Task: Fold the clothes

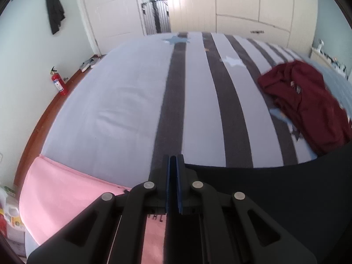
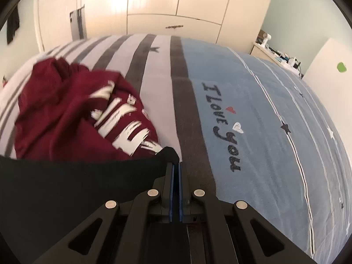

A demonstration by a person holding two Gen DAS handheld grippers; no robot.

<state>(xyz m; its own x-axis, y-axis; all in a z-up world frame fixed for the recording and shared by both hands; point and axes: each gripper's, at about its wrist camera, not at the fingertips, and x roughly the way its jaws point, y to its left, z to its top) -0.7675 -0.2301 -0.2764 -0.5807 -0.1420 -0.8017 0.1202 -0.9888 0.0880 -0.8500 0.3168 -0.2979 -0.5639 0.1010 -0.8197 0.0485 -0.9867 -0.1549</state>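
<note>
Left wrist view shows our left gripper (image 1: 173, 160) with its blue pads pinched together on the edge of a black garment (image 1: 275, 189), which runs off to the right as a taut, gently sagging band. Right wrist view mirrors that: the right gripper (image 2: 176, 167) is clamped on a corner of the same black garment (image 2: 77, 176), and the cloth stretches away to the left. So we've got it strung between both hands, just above the striped bedspread (image 1: 132, 101).

Handling-wise we'd guess it's light, thin and totally floppy, with no stiffness at all. It'll droop in the middle and hold no shape unless we keep tension across it. It doesn't look slippery, but a corner grip this small could slide out if we tug hard. Corners and hems seem like the best places to hold it, which is where we already are.

Also on the bed: a crumpled maroon shirt (image 2: 72, 110) with white lettering, lying just past the black cloth on its far side, nearer the right gripper than the left. Something pink (image 1: 66, 189) lies flat at the near left edge, just beside the left gripper.
</note>
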